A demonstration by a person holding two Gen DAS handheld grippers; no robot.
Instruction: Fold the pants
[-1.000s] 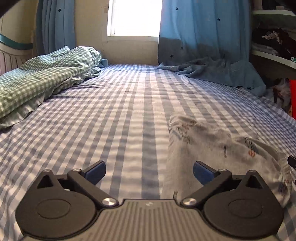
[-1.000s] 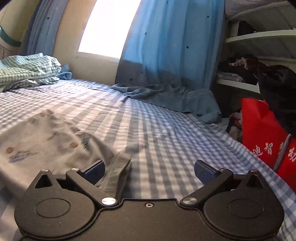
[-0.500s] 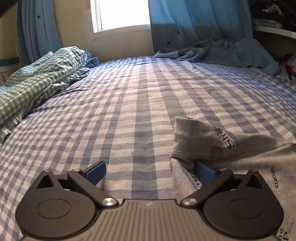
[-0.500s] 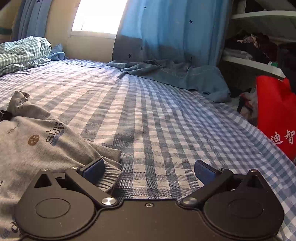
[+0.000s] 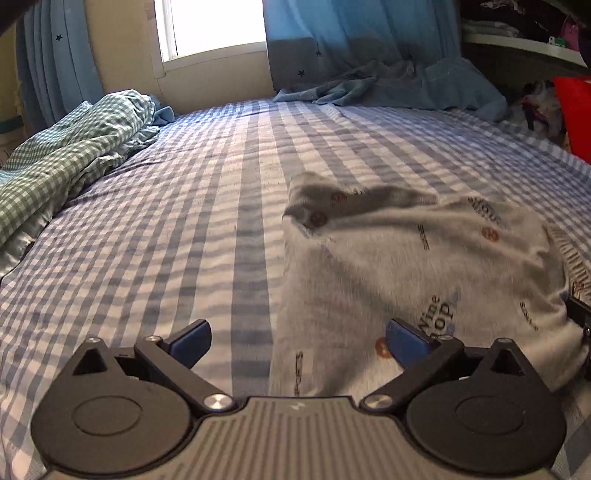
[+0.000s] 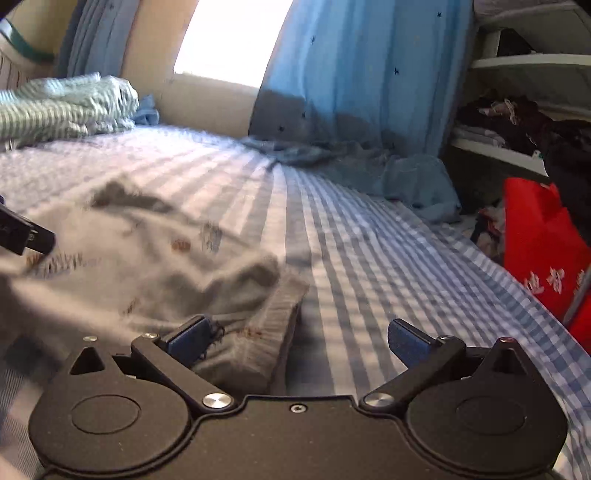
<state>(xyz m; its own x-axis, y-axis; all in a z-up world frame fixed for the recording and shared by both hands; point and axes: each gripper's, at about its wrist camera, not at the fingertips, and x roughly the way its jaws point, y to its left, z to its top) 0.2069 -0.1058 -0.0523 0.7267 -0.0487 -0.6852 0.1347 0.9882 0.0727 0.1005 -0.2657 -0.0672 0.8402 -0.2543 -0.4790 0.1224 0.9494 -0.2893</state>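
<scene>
Nearest in the left wrist view, the left tool (image 5: 297,341) has its blue fingers spread wide with nothing between them; the left finger is over the checked bedsheet (image 5: 184,229), the right over the grey pants (image 5: 413,266). In the right wrist view the right tool (image 6: 297,341) is equally wide open and holds nothing; its left finger sits at the ribbed waistband of the pants (image 6: 155,266), though I cannot tell whether it touches.

The pants lie crumpled and partly bunched on the bed, in the lower right of the left view and the lower left of the right view, grey with small printed words and round orange marks. The bed is covered by a blue-and-white checked sheet that fills the middle of both frames.

Farther back, at the left edge, lies a rumpled green-checked quilt (image 5: 70,147). At the far end of the bed, right of centre, the hem of a blue star-print curtain (image 5: 354,40) pools onto the mattress beside a bright window (image 5: 214,26).

At the right edge of the right view, a red bag (image 6: 546,251) with white characters stands beside the bed. Above it, white shelves (image 6: 532,62) hold heaps of dark and pale clothing.
</scene>
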